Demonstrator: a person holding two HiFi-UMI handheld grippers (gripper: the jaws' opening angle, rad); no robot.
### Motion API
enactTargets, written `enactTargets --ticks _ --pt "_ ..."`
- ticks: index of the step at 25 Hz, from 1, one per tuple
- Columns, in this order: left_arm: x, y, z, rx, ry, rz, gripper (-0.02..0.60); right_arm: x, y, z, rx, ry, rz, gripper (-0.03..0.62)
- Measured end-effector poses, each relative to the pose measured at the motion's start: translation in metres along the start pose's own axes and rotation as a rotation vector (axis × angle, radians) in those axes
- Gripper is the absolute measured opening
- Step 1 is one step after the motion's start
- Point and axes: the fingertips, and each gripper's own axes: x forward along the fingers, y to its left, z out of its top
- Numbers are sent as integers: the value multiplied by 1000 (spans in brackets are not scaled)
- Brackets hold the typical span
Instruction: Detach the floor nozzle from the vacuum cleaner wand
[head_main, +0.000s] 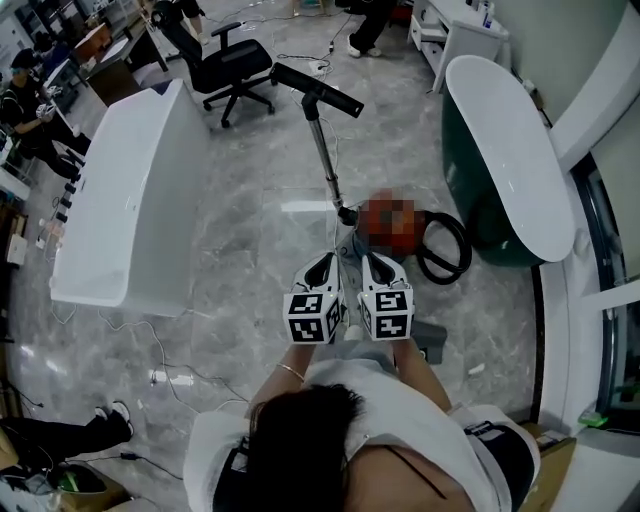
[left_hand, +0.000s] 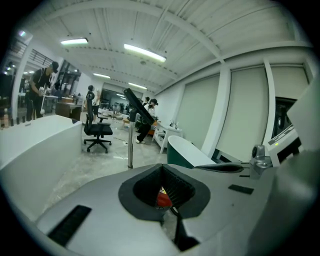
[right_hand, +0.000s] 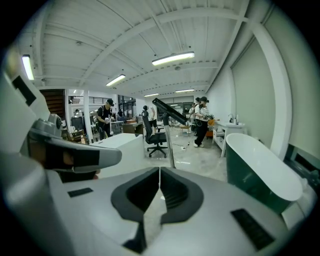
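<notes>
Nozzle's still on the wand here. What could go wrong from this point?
The left gripper and right gripper are both shut and empty; unopened, they could knock the upright wand instead of gripping it.
The floor nozzle sits at the wand's top, so tugging might tip it toward the green bathtub.
The hose loop on the floor could snag.

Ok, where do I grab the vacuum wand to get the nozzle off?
Take the wand on its bare metal tube just below the floor nozzle, coming in level from the near side. It stands upright with the nozzle on top, so jaws closing across the slim tube should steady it.
</notes>
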Motion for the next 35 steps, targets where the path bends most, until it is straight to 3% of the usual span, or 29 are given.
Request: enactTargets --ticks 9,18,35 --pt "30 -9 5 0 -15 45 3 21 -27 3 -15 -4 51 15" --pt "33 6 6 -19 -19 108 3 32 -23 7 -17 -26 108 15" --pt "43 17 13 -26 -38 140 3 44 -25 19 -85 -33 110 15"
